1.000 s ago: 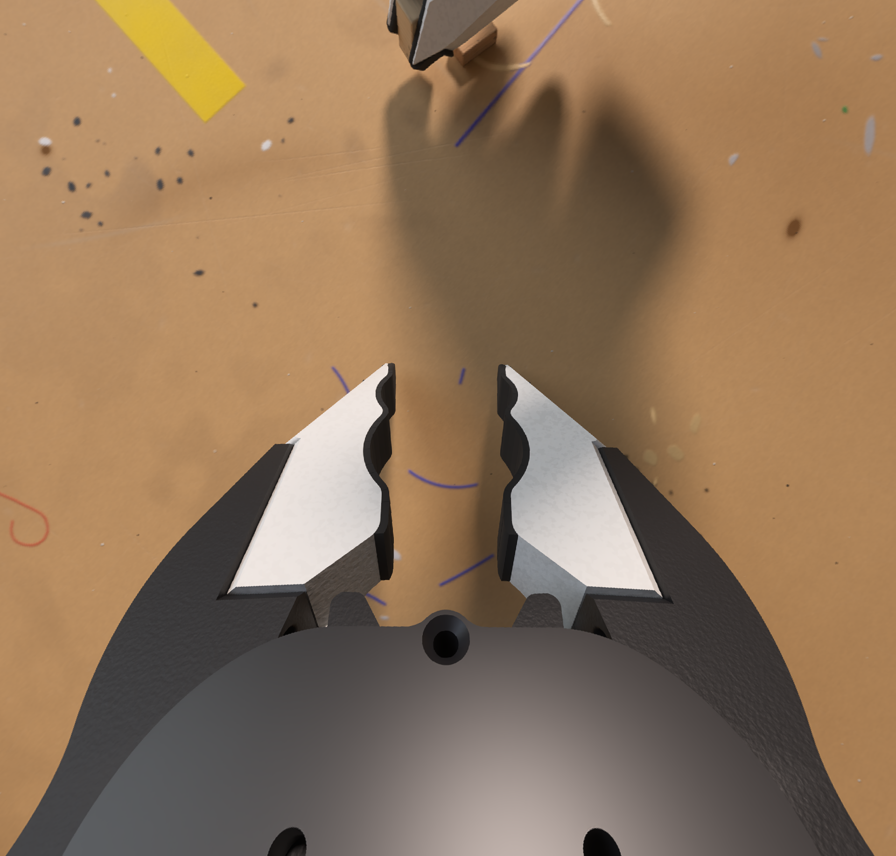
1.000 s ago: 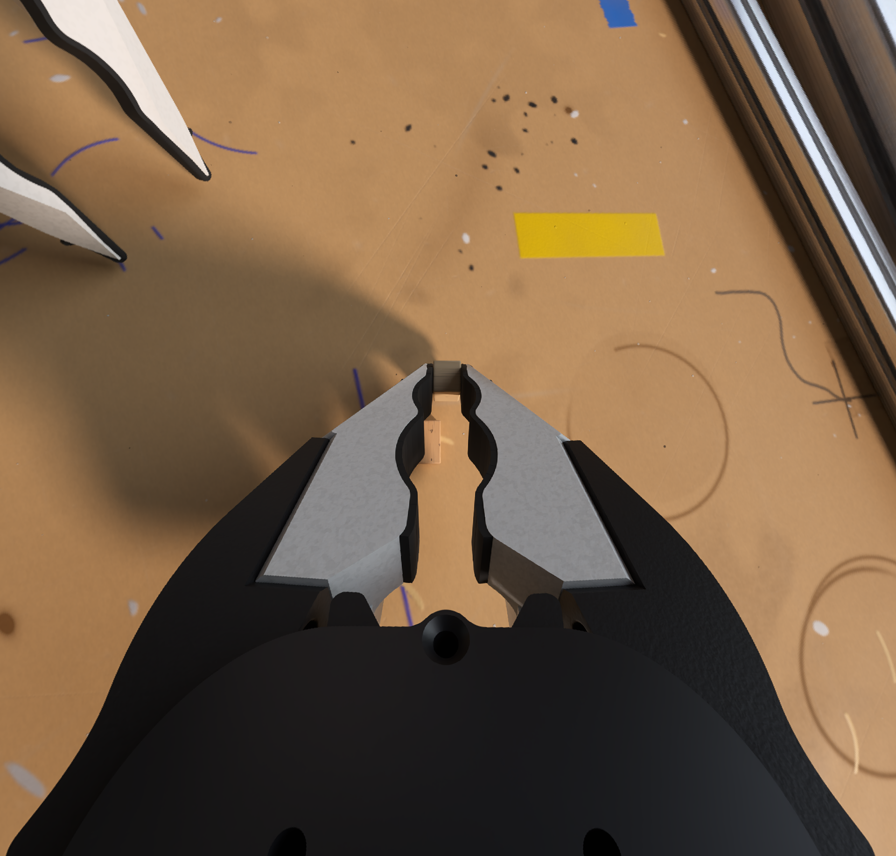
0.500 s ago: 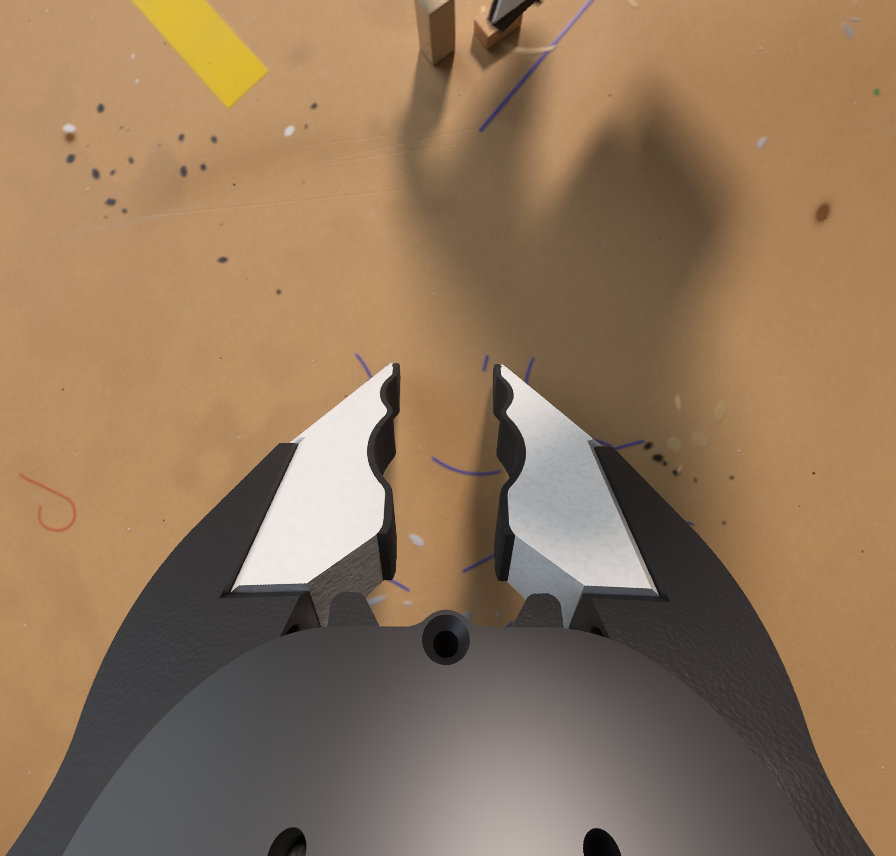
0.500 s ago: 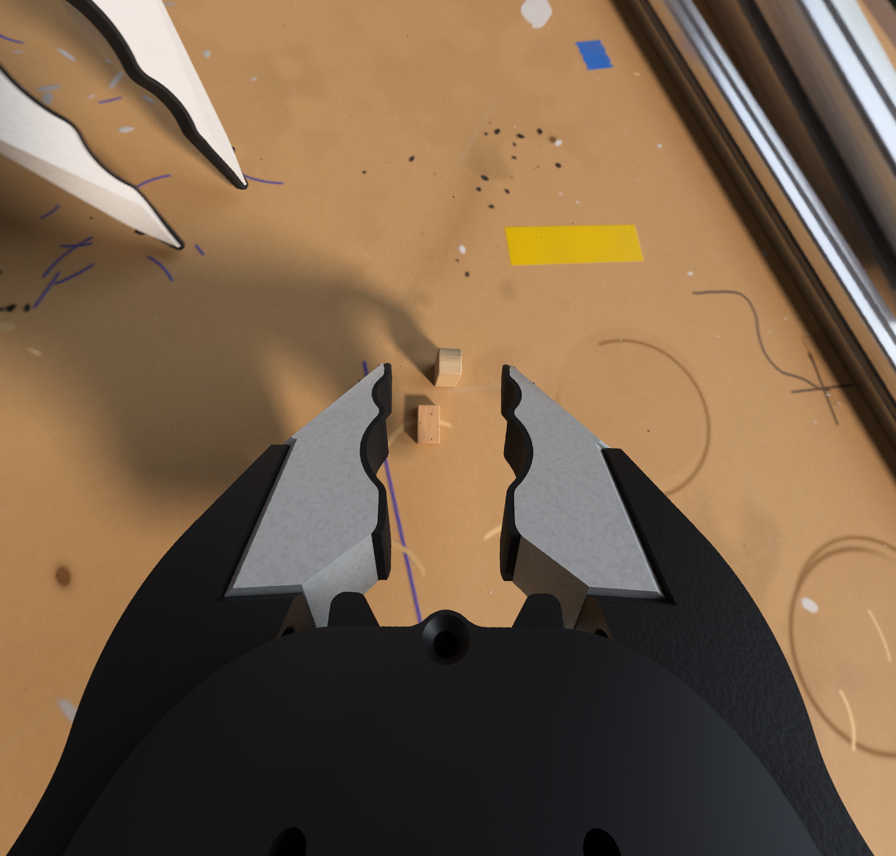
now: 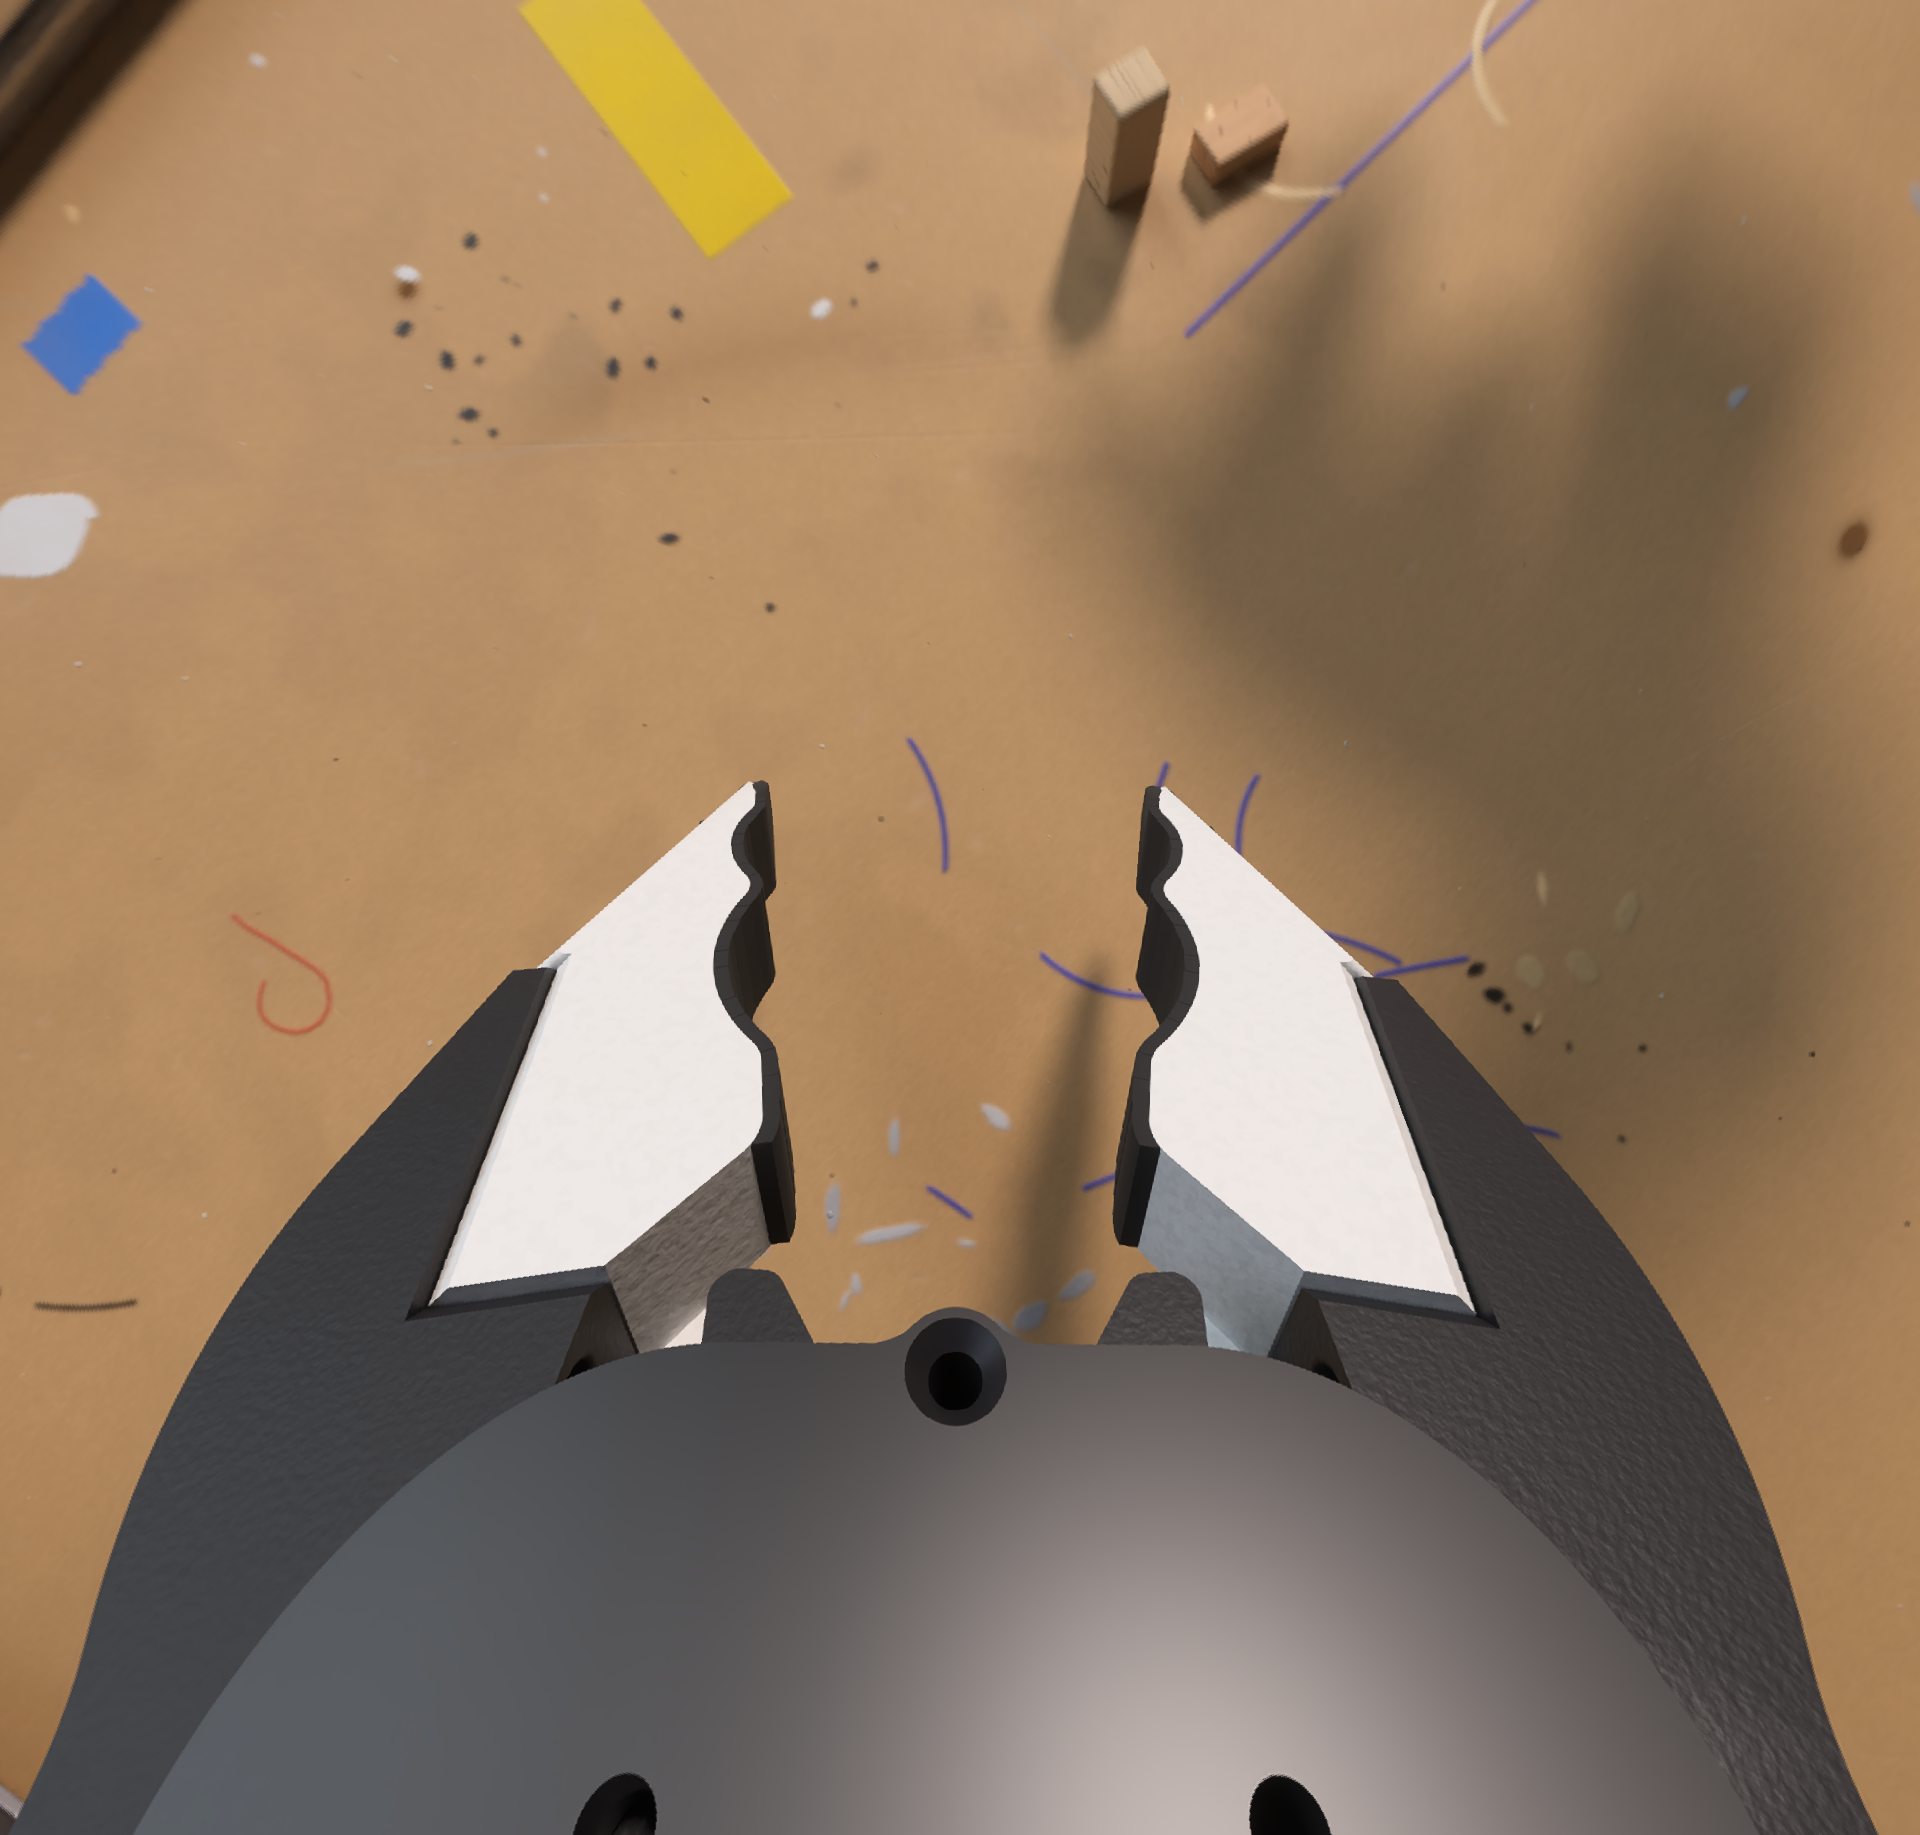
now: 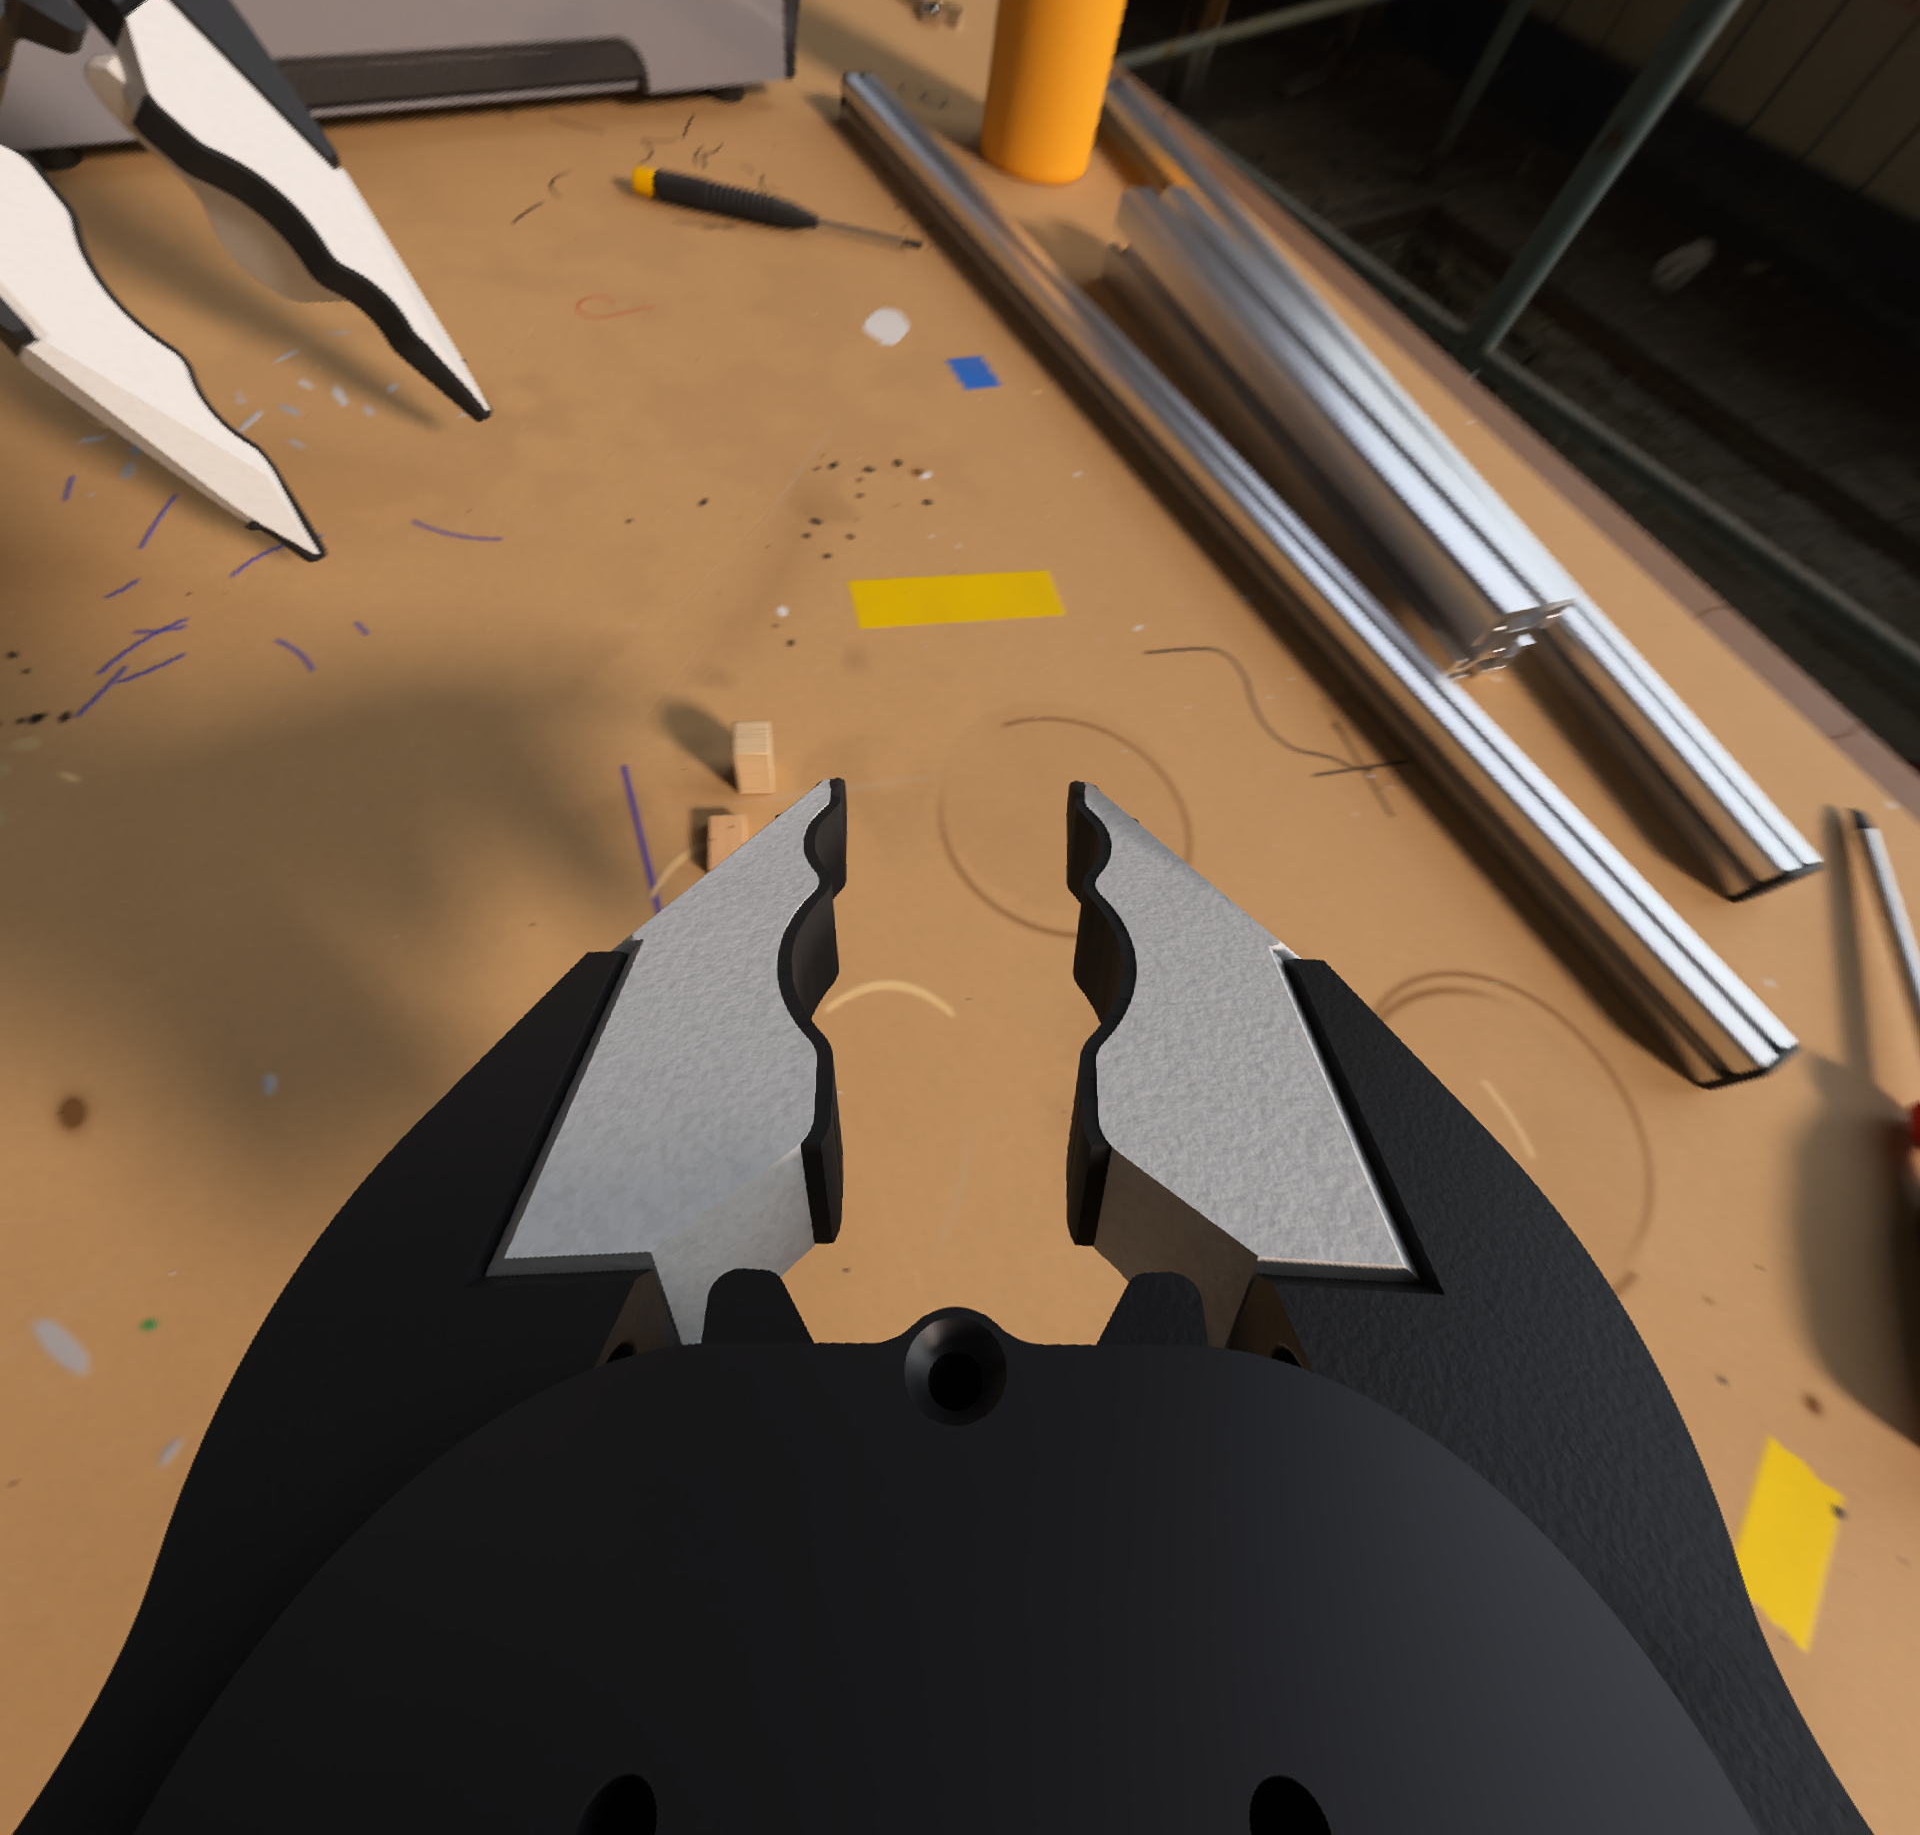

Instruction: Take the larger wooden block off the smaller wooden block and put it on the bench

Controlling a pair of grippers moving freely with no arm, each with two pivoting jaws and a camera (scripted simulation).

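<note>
The larger wooden block point(image 5: 1124, 123) stands upright on the bench point(image 5: 935, 559), just left of the smaller, darker wooden block point(image 5: 1238, 135); a small gap separates them. In the right wrist view the larger block point(image 6: 754, 757) stands beyond the smaller block point(image 6: 725, 838), which is partly hidden by my left finger. My right gripper point(image 6: 956, 796) is open and empty, raised and drawn back to the right of both blocks. My left gripper point(image 5: 954, 790) is open and empty, far from the blocks; it also shows in the right wrist view point(image 6: 400, 481).
Yellow tape point(image 5: 655, 102) and blue tape point(image 5: 81, 333) mark the bench. Aluminium rails point(image 6: 1351, 559) run along the right side, with an orange post point(image 6: 1060, 40), a screwdriver point(image 6: 748, 201) and a grey machine point(image 6: 468, 9) at the back.
My right gripper let go of the larger block, opened, then rose and pulled back from both blocks. The larger block now stands on the bench. My left gripper opened wider and drew back.
</note>
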